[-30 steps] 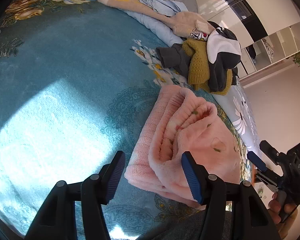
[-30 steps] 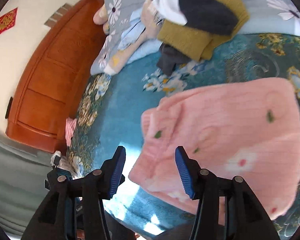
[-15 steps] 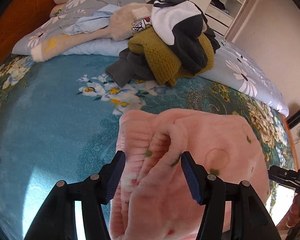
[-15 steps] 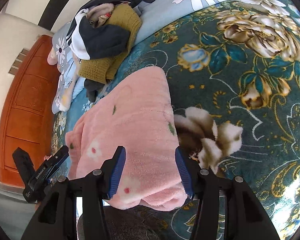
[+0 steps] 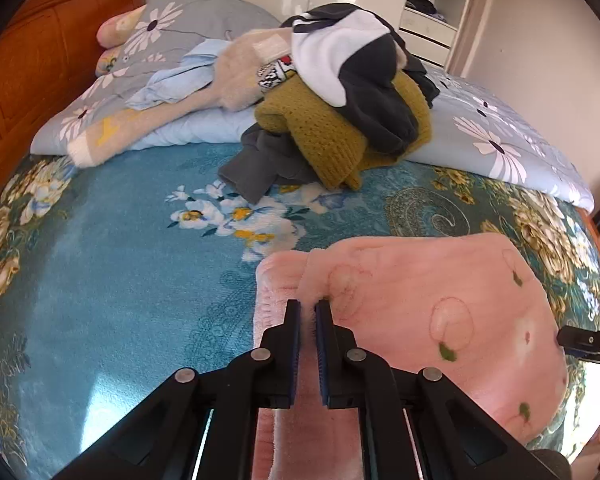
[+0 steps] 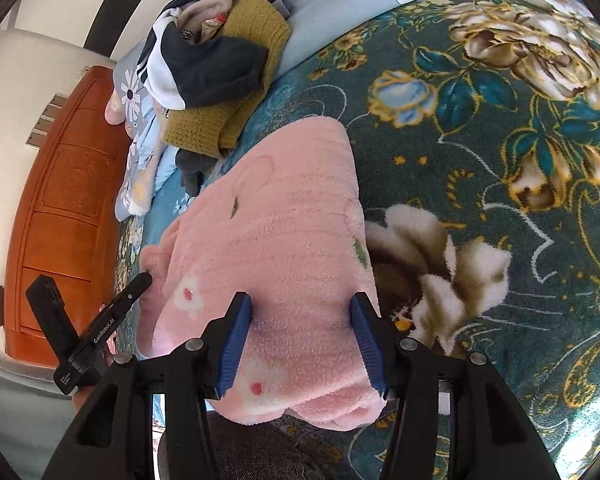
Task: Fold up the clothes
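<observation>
- Workpiece: the pink fleece garment point(image 5: 440, 320) lies on the floral bedspread point(image 5: 120, 260), at the near edge of the bed, well apart from the pile of unfolded clothes point(image 5: 340, 92) at the far side. It already lies in a compact, layered bundle.
- Left gripper point(image 5: 308, 312): clenched on a raised fold at the left edge of the pink fleece garment. Fabric shows pinched between the blue pads.
- Right gripper point(image 6: 300, 336): released, jaws spread wide. It straddles the near right end of the pink fleece garment; whether the pads touch the fleece cannot be told.
- Step in hand (judgement): securing both ends of the partly folded garment ahead of another fold or a repositioning.
- Next move (judgement): close the right gripper on all layers at its end, not only the top one.
- Then lift both ends evenly, keeping the layers aligned, and carry one end across the other.
- Caution: thick fleece is likely to slip or spring open under a shallow grip.
</observation>
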Tool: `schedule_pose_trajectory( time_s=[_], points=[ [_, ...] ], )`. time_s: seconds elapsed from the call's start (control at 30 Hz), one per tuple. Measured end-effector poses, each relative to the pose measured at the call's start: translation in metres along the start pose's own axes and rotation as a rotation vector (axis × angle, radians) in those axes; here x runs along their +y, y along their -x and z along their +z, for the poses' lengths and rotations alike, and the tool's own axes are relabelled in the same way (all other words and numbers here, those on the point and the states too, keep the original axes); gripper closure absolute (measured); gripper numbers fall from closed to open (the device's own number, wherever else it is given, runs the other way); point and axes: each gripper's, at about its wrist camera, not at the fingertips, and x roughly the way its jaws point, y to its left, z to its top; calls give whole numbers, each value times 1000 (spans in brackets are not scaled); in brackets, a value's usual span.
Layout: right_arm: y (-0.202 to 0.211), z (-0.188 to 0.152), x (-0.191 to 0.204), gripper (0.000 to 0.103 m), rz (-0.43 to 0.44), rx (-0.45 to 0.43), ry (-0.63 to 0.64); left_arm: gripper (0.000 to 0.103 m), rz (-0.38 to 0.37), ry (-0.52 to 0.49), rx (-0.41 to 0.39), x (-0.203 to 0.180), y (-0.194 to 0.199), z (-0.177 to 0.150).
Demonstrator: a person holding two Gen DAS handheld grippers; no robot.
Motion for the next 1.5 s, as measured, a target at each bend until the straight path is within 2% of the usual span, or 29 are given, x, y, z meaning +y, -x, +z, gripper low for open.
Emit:
schedule_pose_trajectory(
  time_s=[0.17,0.23,0.33,0.47,0.57,0.67,0.73,0.77,0.8,0.83,0.87,0.9,0.97,1.03,1.1,1.2,1.33,1.4,1.5],
  points=[
    [7,1,19,50,18,-29,97,94,46,40,51,16,-19,-8],
    [1,0,27,50,13,-12,153,94,64,43,72,19,-27,-11],
    [-17,-4,25,50,-57,37,195,94,86,45,97,22,-35,-13],
    [-28,-10,4,49,-50,66,149,91,83,38,115,20,-34,-9],
    [-26,-12,-3,47,-46,66,127,91,11,115,122,30,-29,-7],
    [-20,-14,-6,46,-45,71,127,89,-98,231,105,48,-13,-7],
    [-12,-16,-11,45,-65,63,149,69,-86,248,95,59,-3,-12],
    [-7,-17,-16,40,-85,55,153,49,-67,247,103,64,-1,-14],
    [-2,-17,-24,39,-106,46,135,41,-80,252,108,69,1,-16],
    [3,-17,-34,39,-114,39,102,39,-130,267,110,74,2,-19],
    [7,-17,-43,39,-114,30,71,33,-182,290,119,78,2,-21],
    [11,-17,-49,39,-93,19,48,22,-220,309,137,79,-2,-21],
    [15,-16,-56,39,-29,0,10,13,-295,348,174,80,-10,-23],
    [14,-14,-61,35,69,-9,-52,11,-341,355,229,75,-25,-24],
    [7,-11,-62,19,148,-5,-105,10,-386,360,284,70,-41,-25],
    [-10,-6,-56,14,211,26,-129,9,-406,358,336,61,-61,-29],
    [-33,-3,-42,14,244,57,-90,4,-403,319,360,48,-79,-35],
    [-45,-2,-35,13,237,66,-66,0,-404,273,345,41,-78,-36],
    [-60,-3,-28,13,207,80,-34,0,-378,240,336,36,-75,-36]
  ],
)
